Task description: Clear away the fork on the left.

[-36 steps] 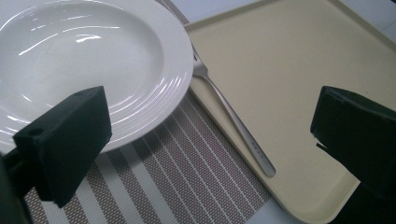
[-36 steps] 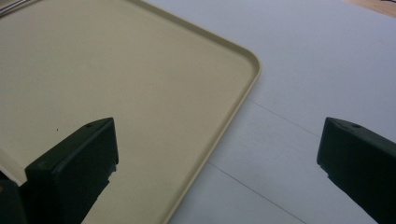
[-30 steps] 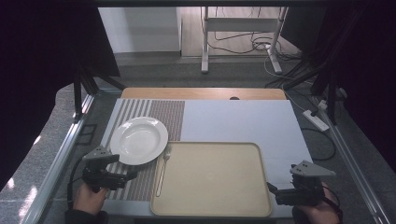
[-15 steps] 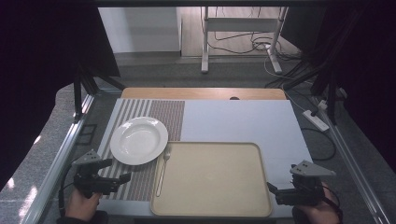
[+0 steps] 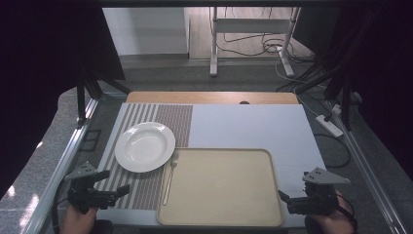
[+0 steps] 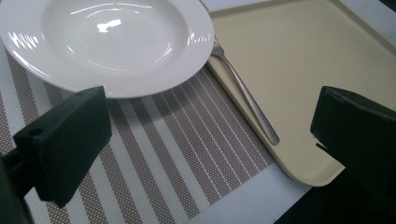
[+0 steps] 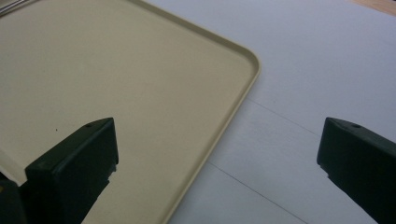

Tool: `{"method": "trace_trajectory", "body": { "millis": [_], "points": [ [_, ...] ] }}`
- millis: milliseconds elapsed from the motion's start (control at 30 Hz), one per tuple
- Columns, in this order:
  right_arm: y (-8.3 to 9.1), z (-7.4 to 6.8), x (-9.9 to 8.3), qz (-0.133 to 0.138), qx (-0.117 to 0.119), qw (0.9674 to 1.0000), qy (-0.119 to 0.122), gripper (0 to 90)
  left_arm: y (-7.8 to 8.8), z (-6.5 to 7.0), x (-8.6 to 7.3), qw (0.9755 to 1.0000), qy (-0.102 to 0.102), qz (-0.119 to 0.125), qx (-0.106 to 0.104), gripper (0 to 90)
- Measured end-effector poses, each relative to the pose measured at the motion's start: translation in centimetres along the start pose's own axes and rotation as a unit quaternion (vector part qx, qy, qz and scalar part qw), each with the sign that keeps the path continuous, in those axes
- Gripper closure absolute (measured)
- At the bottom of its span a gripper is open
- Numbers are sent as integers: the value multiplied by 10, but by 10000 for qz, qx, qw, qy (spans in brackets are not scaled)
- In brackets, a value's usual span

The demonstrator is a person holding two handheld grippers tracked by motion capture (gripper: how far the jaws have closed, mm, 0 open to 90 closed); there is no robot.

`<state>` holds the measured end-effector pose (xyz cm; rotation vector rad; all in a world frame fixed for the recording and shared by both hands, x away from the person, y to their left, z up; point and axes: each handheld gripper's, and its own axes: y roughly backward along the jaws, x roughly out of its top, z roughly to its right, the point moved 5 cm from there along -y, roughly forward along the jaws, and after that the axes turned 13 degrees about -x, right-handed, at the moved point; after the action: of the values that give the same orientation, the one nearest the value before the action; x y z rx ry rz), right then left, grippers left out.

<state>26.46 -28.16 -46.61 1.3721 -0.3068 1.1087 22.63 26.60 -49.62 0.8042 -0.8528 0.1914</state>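
A white deep plate (image 5: 144, 146) (image 6: 112, 42) rests on a striped placemat (image 5: 146, 122) (image 6: 154, 154). A metal fork (image 5: 169, 181) (image 6: 245, 93) lies along the left rim of a beige tray (image 5: 221, 187) (image 6: 303, 56) (image 7: 121, 84), its head tucked by the plate. My left gripper (image 5: 117, 191) (image 6: 210, 140) hovers open at the mat's near left corner, pointing toward the fork and tray corner. Off the tray's near right corner, my right gripper (image 5: 283, 196) (image 7: 217, 163) is open with nothing between its jaws.
A white board (image 5: 253, 126) (image 7: 317, 70) covers the table right of the mat, with a wooden strip (image 5: 209, 97) behind it. Metal rails run along both table sides. A power strip (image 5: 329, 125) and cables lie on the floor to the right.
My left gripper has drawn back toward the near left corner, away from the plate. The right gripper has stayed where it was.
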Motion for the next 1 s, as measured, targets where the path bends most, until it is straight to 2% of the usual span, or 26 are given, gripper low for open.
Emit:
{"method": "trace_trajectory", "body": {
  "millis": [267, 1000],
  "points": [
    [0, 0, 0, -4, -7, 10000, 0, 0, 1, 1, -5, 10000, 16, -91, 20, 0],
    [-1, 0, 0, -40, -23, 10000, -6, 0, 11, 5, -13, 9998, -9, -66, 209, 0]
  ]
}}
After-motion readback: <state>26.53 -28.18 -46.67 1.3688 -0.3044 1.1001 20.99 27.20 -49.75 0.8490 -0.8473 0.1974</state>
